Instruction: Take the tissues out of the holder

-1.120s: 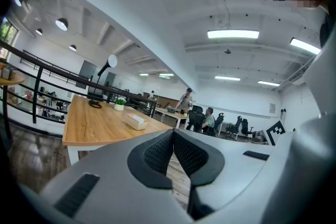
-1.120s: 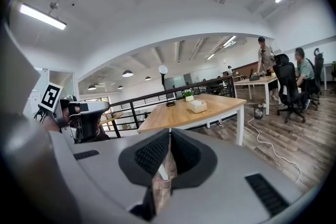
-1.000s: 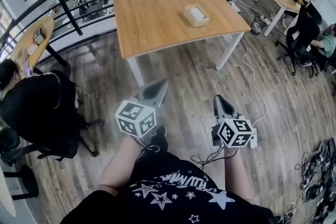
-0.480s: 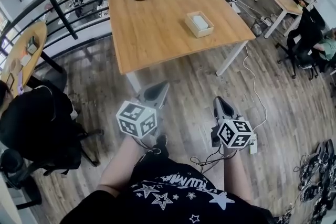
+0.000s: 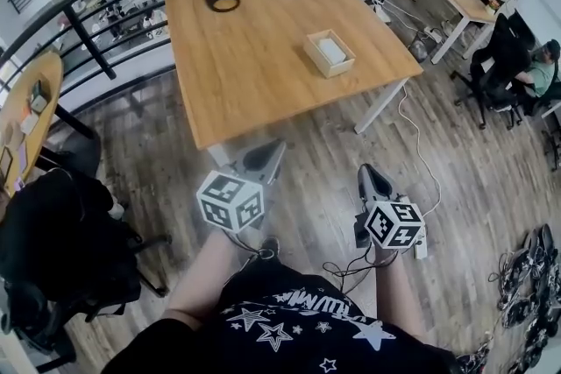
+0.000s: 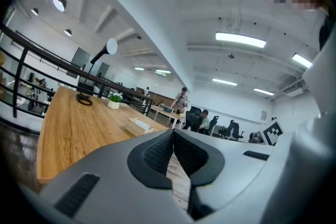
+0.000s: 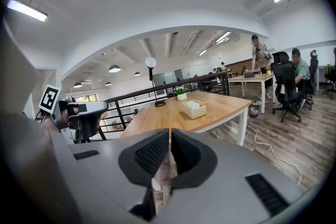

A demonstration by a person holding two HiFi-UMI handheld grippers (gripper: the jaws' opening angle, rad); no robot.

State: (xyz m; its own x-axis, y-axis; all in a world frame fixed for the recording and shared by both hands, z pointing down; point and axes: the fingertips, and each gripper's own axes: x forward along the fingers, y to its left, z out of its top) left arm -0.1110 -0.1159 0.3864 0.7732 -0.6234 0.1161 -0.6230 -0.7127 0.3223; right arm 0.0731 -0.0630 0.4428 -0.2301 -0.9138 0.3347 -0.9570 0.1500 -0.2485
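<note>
Left gripper (image 5: 267, 155) and right gripper (image 5: 370, 173), both closed and empty at lower centre, should approach the table (image 5: 237, 66) squarely, then one opens over the holder (image 5: 313, 47), upper centre, to pinch the tissues (image 5: 332, 51).

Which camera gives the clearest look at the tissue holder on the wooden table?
The head view: it looks down into the tissue holder, showing the white tissues inside. The right gripper view shows it from the side, small. The left gripper view shows only a low, distant sliver.
</note>
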